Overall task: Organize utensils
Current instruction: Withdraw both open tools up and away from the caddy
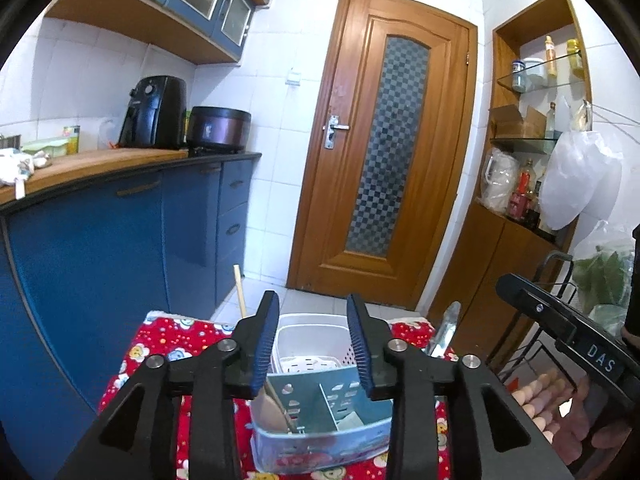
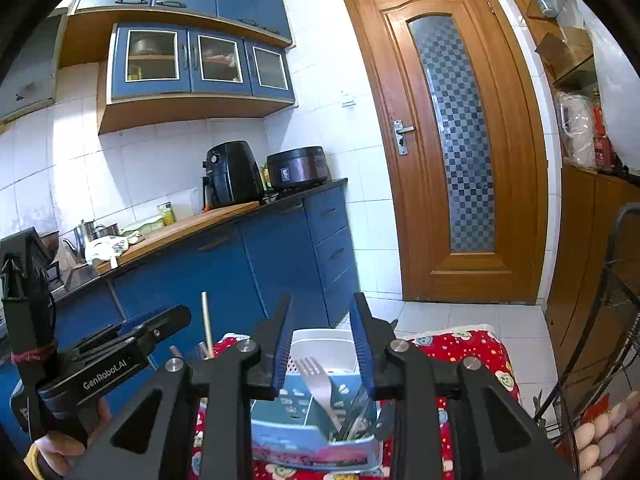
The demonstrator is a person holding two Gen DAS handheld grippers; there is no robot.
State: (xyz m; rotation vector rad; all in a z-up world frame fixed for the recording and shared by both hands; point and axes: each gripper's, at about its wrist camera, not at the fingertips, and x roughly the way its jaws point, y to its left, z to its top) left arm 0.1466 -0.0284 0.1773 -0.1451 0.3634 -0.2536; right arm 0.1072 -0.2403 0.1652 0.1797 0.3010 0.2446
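**With both grippers open, the utensils stand sorted in the caddy**

While the pale blue perforated plastic utensil caddy [image 2: 316, 436] sits on the red cartoon-print cloth [image 2: 480, 352], both tools hang just above it. The left gripper [image 1: 313, 344] and right gripper [image 2: 320, 346] stand parted, ribbed blue pads [image 1: 266, 344] gripping nothing. Judgement: items are dropped upright so the divider keeps kinds apart.

- Right compartment of caddy: steel fork [image 2: 318, 384], tines up, thin, glossy.
- Left compartment of caddy: wooden spoon [image 1: 276, 404], matte, rounded.
- Behind caddy: white slotted plastic basket [image 1: 308, 340].
- Left of caddy: upright bamboo stick [image 1: 240, 292].
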